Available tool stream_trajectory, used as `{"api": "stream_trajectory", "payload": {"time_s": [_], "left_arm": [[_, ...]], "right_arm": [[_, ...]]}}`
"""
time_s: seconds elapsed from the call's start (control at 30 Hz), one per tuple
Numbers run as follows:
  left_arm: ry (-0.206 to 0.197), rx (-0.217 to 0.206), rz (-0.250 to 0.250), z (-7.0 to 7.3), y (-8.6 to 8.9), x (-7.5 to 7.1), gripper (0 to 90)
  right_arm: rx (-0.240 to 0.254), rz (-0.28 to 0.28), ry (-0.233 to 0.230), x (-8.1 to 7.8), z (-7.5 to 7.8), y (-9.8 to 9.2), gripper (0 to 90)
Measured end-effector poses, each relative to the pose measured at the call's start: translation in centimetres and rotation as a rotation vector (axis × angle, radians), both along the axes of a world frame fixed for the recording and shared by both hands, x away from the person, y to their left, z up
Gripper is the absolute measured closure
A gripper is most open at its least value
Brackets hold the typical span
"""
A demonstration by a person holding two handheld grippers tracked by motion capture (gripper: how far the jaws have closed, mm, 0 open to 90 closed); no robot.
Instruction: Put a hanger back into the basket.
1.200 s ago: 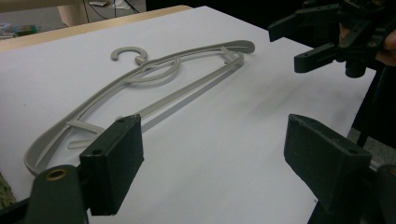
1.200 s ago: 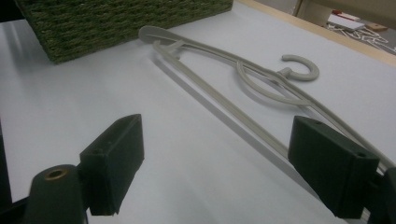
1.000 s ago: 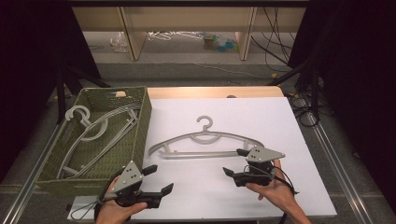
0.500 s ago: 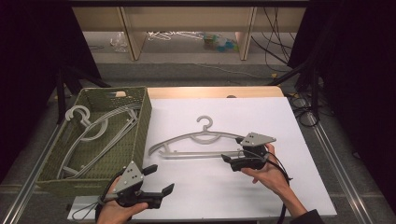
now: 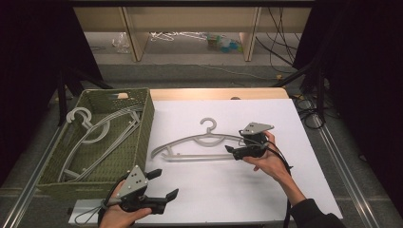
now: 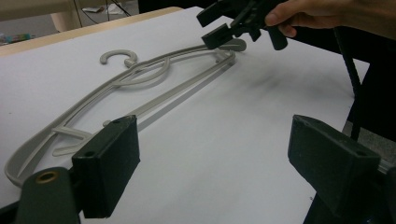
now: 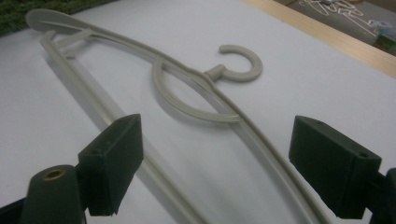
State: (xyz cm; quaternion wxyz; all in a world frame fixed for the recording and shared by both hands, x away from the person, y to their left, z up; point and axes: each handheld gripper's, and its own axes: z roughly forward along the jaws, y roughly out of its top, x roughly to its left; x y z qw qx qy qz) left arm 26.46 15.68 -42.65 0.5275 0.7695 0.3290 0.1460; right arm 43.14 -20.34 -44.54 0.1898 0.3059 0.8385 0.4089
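Note:
A grey plastic hanger (image 5: pixel 199 142) lies flat on the white table top (image 5: pixel 228 190), hook pointing away from me. My right gripper (image 5: pixel 232 152) hovers at the hanger's right end, jaws open. In the right gripper view the hanger (image 7: pixel 196 93) runs between the spread jaws of that gripper (image 7: pixel 222 163), its arm and bar passing under them. My left gripper (image 5: pixel 164 184) rests open near the table's front left, holding nothing. From the left gripper view, the hanger (image 6: pixel 140 88) stretches ahead of the open left gripper (image 6: pixel 219 168), with the right gripper (image 6: pixel 224 23) at its far end.
A green woven basket (image 5: pixel 145 133) stands at the left of the table, holding several grey hangers (image 5: pixel 95 133). Cables trail off the right side (image 5: pixel 309 114). Shelving with clutter lies beyond the far edge (image 5: pixel 190 35).
My right gripper has moved forward and slightly left, from nearer the front edge up to the hanger's right end. The left gripper has stayed in place.

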Motion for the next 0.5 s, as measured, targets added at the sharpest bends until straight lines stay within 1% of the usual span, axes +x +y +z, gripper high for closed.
{"api": "stream_trajectory", "payload": {"time_s": [0.07, 0.1, 0.13, 0.17, 0.2, 0.27, 0.3, 0.33, 0.37, 0.4, 0.43, 0.5], "left_arm": [[-0.002, 0.002, -0.008, 0.0, 0.0, -0.1, 16.5], [-0.011, 0.008, -0.01, 0.0, 0.1, -0.1, 16.5], [-0.005, -0.003, -0.002, -0.1, 0.0, -0.2, 16.5], [-0.008, -0.008, -0.004, -0.1, 0.0, -0.1, 16.5], [-0.005, -0.005, -0.003, 0.0, 0.0, -0.2, 16.5], [-0.002, 0.002, -0.007, -0.1, 0.0, -0.1, 16.6], [-0.002, 0.004, -0.007, -0.1, 0.0, -0.1, 16.6], [-0.001, 0.003, -0.009, -0.2, 0.0, -0.1, 16.6], [0.0, 0.005, -0.007, -0.2, 0.0, 0.0, 16.6], [0.002, 0.007, -0.008, -0.2, 0.0, -0.1, 16.6], [0.001, 0.008, -0.012, -0.3, 0.0, 0.0, 16.6], [0.004, 0.005, -0.01, -0.3, 0.0, 0.0, 16.7]], "right_arm": [[0.0, 0.004, 0.004, 1.0, -0.3, 0.1, 21.7], [-0.002, -0.006, 0.01, 1.2, -0.4, 0.1, 21.7], [-0.031, 0.0, 0.02, 1.7, -0.6, 0.2, 21.3], [-0.058, 0.006, 0.023, 2.0, -0.6, 0.3, 21.3], [-0.062, -0.005, 0.023, 2.2, -0.6, 0.4, 21.4], [-0.068, -0.004, 0.038, 2.9, -0.6, 0.7, 22.9], [-0.085, 0.004, 0.044, 3.3, -0.6, 0.8, 23.9], [-0.091, 0.001, 0.036, 3.7, -0.8, 0.9, 26.2], [-0.103, 0.01, 0.062, 4.2, -0.9, 0.8, 28.7], [-0.099, -0.003, 0.059, 4.5, -1.2, 1.0, 28.7], [-0.112, -0.006, 0.068, 4.8, -1.4, 1.0, 28.7], [-0.116, -0.01, 0.087, 5.3, -1.7, 0.9, 30.8]]}}
